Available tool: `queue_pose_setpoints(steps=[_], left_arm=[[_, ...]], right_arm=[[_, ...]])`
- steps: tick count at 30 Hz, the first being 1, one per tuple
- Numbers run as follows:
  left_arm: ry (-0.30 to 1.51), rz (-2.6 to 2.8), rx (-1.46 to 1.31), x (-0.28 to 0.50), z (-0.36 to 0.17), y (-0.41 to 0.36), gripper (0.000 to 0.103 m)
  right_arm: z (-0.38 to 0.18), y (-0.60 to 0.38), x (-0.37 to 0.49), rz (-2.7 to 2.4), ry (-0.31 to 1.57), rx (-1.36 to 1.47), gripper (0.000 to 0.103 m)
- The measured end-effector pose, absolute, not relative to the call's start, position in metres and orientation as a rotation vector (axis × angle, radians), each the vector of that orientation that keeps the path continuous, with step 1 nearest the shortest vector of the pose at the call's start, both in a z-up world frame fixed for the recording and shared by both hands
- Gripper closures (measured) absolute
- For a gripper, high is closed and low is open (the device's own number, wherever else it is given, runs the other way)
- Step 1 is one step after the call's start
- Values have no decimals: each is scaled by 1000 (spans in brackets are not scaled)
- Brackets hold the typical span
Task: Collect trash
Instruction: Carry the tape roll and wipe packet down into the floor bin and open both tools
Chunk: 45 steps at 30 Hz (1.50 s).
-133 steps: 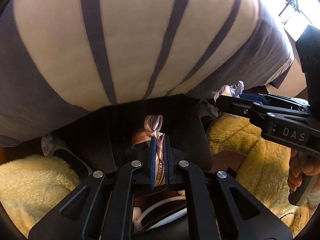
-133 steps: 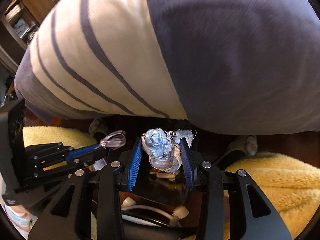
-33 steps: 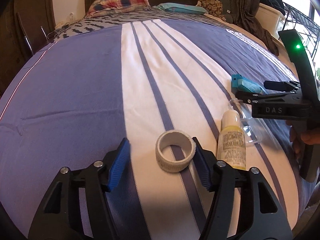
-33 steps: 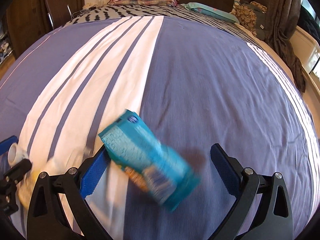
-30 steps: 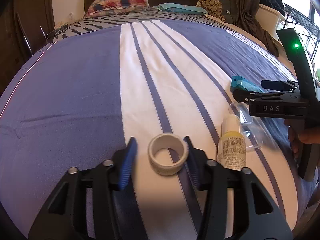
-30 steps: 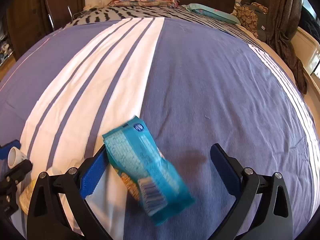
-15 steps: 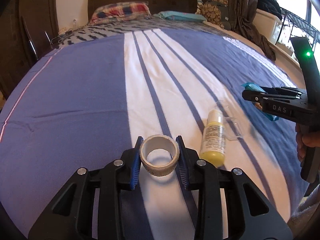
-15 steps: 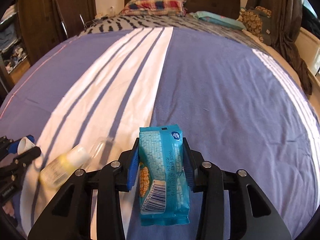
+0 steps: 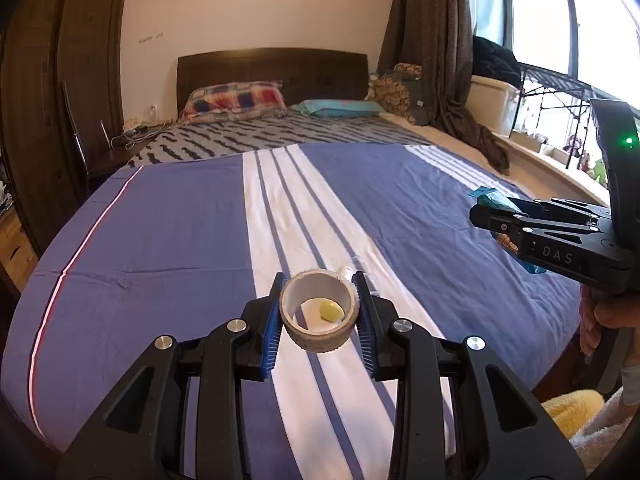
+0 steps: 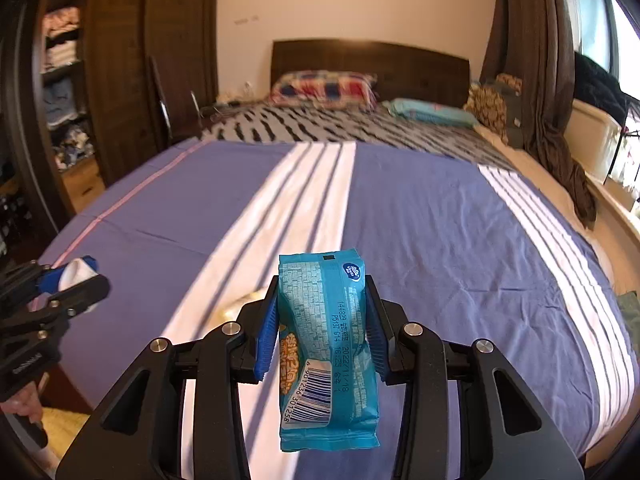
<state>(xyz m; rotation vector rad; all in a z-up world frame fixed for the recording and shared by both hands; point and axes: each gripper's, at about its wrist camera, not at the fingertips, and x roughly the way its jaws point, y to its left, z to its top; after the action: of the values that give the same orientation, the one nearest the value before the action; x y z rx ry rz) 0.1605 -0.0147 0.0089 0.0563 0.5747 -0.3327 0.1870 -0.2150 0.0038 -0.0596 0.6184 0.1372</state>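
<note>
My left gripper (image 9: 318,312) is shut on a white tape roll (image 9: 318,326) and holds it above the striped bedspread (image 9: 168,240). Through the roll's hole and just behind it I see a small yellow bottle (image 9: 331,311) lying on the bed; it shows partly in the right wrist view (image 10: 240,304). My right gripper (image 10: 322,320) is shut on a teal snack wrapper (image 10: 326,344), held upright above the bed. The right gripper with the wrapper also shows at the right of the left wrist view (image 9: 492,212). The left gripper shows at the left of the right wrist view (image 10: 76,276).
A wide bed with a blue and white striped cover (image 10: 420,220), pillows (image 9: 234,100) and a dark headboard (image 9: 272,66). A dark wardrobe (image 10: 120,80) stands on the left, curtains (image 9: 432,40) and a window on the right. A yellow fluffy rug (image 9: 576,412) lies by the bed's near edge.
Both grippers closed on their items, the tape roll and the snack wrapper, and lifted them off the bed. The yellow bottle stays on the bedspread.
</note>
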Motion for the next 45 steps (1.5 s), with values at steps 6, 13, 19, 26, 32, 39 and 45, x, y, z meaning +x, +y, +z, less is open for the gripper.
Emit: queue_pose_setpoints(steps=[6,13,19,26,32,39,45], left_arm=[[539,-362,65,111,17,-17,72],[543,-396,65,61,3,-21,72],[570,-409,58,31,-19,-25,72],[641,-420,49,13,-62,-26,72],[760,-435,34,11,-115,-28,72],[883,-447,28,7,-173,-30,72],[996,-462,37,14,-219,-39,72]], right_arm=[[16,-204,127,184,555,-57,63],[2,-195,76,224,548,-37,63],[-28,-191,45,238,585,-10,63],[-74,-201,23,251,663,71,63],[-115,-206,14,256,743,102,63],[-168,-208,15,243,864,96,63],[-214,-204,19,237,977,98,63]])
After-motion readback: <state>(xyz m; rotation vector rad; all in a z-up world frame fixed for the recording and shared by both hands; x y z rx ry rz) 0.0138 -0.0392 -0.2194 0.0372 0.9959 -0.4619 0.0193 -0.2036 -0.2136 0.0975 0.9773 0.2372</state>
